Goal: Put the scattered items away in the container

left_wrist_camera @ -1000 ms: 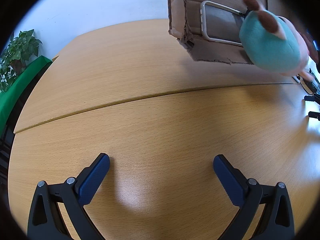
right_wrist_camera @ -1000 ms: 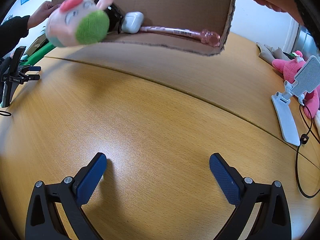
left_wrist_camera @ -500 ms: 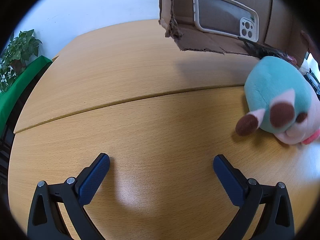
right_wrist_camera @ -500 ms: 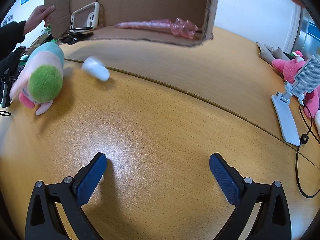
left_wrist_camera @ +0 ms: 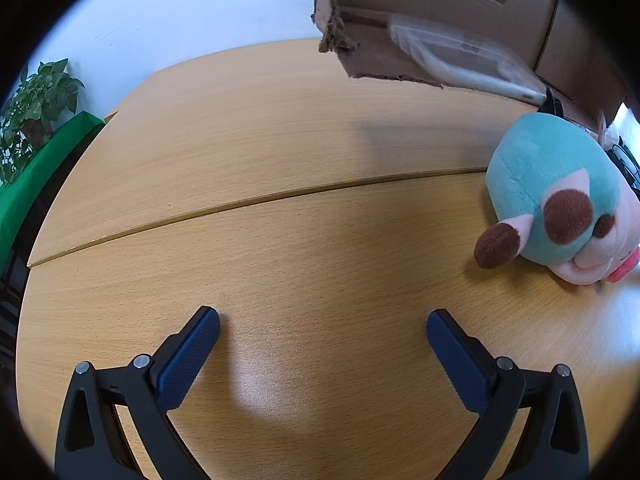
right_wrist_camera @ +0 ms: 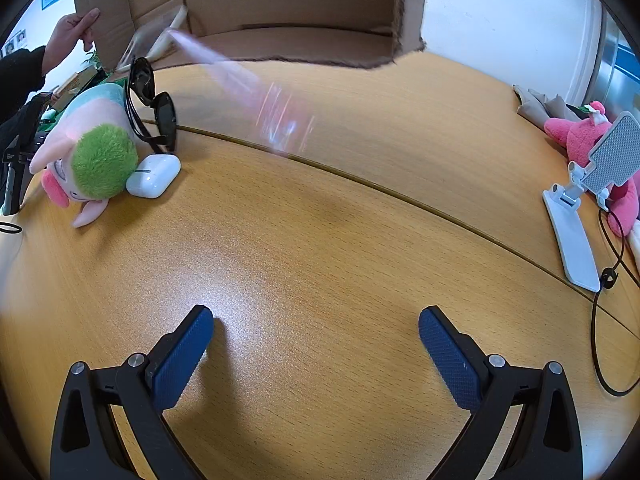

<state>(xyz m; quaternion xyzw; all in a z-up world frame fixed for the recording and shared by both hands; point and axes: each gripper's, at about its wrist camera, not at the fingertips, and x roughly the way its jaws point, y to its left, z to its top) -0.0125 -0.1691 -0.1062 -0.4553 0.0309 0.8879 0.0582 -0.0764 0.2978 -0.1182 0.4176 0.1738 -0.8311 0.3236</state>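
Note:
A cardboard box point(right_wrist_camera: 296, 8) is held tipped above the far side of the wooden table; it also shows in the left wrist view point(left_wrist_camera: 460, 8), with a clear phone case point(left_wrist_camera: 464, 60) sliding out. A teal and pink plush toy point(left_wrist_camera: 556, 200) lies on the table; the right wrist view shows it point(right_wrist_camera: 92, 152) at far left. Black sunglasses point(right_wrist_camera: 150, 108) and a white earbud case point(right_wrist_camera: 154, 176) lie against it. A pink wand point(right_wrist_camera: 256, 92) is a blur in mid-air. My left gripper point(left_wrist_camera: 322, 328) and right gripper point(right_wrist_camera: 316, 328) are open, empty, low over the near table.
A hand point(right_wrist_camera: 76, 32) holds the box's left flap. A white phone stand point(right_wrist_camera: 584, 208), a black cable point(right_wrist_camera: 612, 280) and a pink plush point(right_wrist_camera: 592, 140) sit at the right edge. A green plant point(left_wrist_camera: 36, 112) stands beyond the table's left edge.
The box tipped further. The plush fell out and came to rest. The earbud case landed beside it, the sunglasses dropped out, and the pink wand and phone case are sliding out. Both grippers stayed still.

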